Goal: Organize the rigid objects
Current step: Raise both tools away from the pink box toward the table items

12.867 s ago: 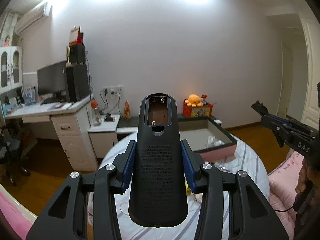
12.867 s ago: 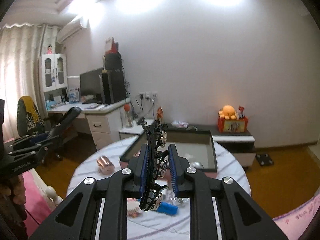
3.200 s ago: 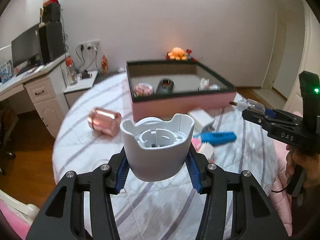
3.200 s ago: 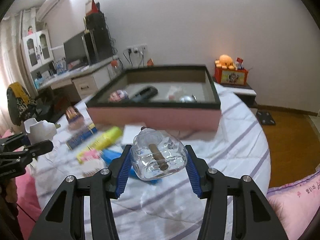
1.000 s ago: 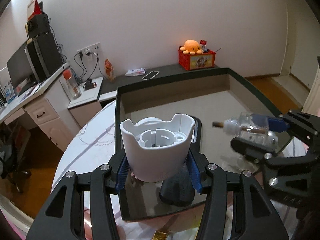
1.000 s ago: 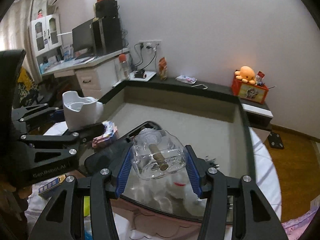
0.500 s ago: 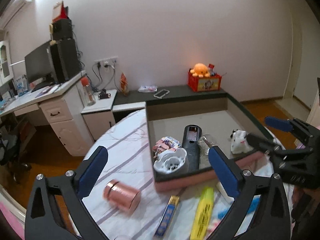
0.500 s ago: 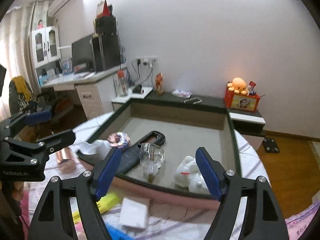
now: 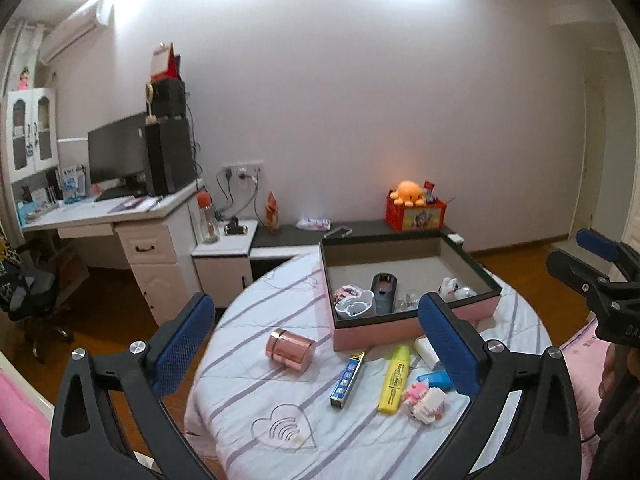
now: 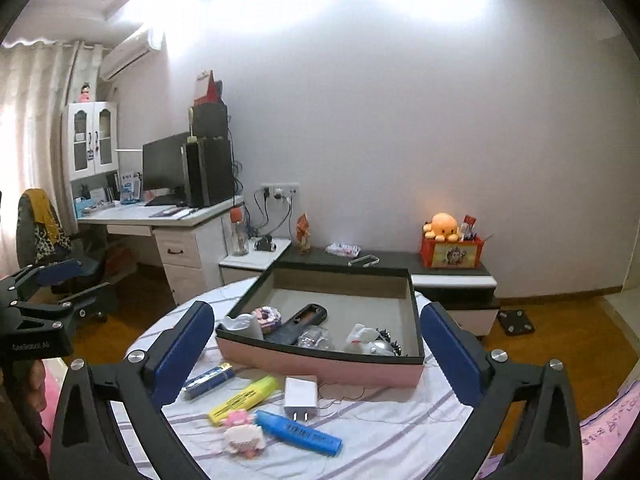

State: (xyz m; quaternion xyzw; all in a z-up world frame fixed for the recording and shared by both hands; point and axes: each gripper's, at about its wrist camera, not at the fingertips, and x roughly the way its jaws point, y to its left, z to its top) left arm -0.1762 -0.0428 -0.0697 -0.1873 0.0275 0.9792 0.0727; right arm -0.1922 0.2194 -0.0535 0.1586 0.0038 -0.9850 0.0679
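Note:
The pink box [image 9: 412,326] with a dark rim stands on the round striped table [image 9: 260,400]. Inside lie a white cup-shaped holder [image 9: 352,306], a black remote [image 9: 383,292], a clear glass bottle [image 10: 314,336] and a white toy [image 10: 362,336]. Loose in front are a rose-gold can [image 9: 290,350], a yellow highlighter [image 10: 244,400], a blue stick [image 9: 347,374], a white charger [image 10: 301,394], a blue marker [image 10: 298,432] and a pink block toy [image 10: 240,432]. My left gripper [image 9: 315,312] is open and empty, back from the box. My right gripper [image 10: 317,316] is opening, nothing between its jaws.
A white desk [image 9: 120,216] with a monitor stands at the left, low cabinets [image 10: 440,276] behind the table along the wall. An office chair [image 10: 44,236] is at the far left. Pink bedding [image 9: 580,344] borders the table on the right.
Both grippers let go: the white holder and the glass bottle now lie in the box. Both sets of jaws spread wide, and both hands drew back and up from the box.

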